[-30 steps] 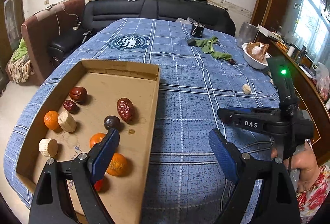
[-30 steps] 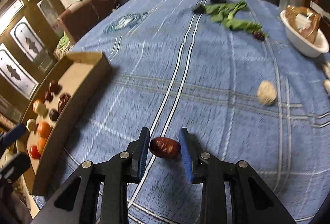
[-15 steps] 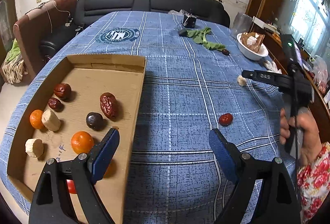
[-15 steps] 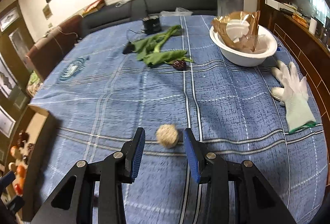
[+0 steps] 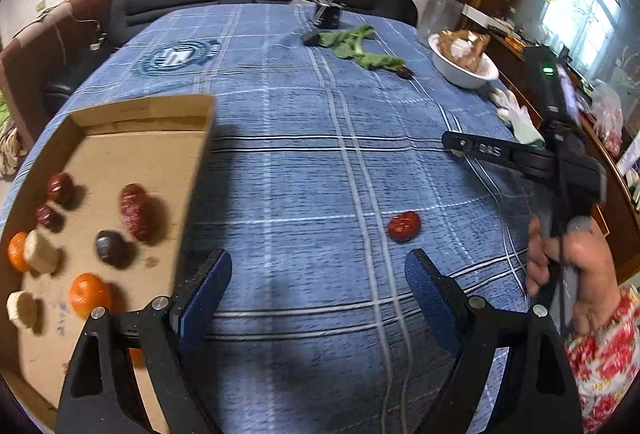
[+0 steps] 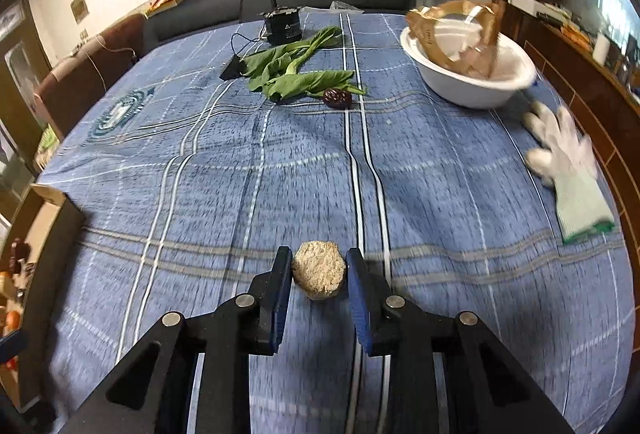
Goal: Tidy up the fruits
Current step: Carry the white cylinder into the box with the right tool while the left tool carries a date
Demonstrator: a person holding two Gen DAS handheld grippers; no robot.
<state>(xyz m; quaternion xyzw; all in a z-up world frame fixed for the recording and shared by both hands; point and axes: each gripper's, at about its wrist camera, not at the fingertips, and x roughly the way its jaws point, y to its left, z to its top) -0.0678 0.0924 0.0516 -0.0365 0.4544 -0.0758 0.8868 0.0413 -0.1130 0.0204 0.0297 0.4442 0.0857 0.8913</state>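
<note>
While the right gripper straddles a beige ball — fingers not quite clamped — the left gripper hangs wide open. Red date sits loose on the tablecloth.

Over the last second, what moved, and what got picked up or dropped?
The right gripper let go of the red date, now lying on the blue cloth, and moved on to straddle the beige round piece, jaws open, not yet clamped. The left gripper drifted right off the cardboard tray, staying open and empty. Tray contents look unchanged.
</note>
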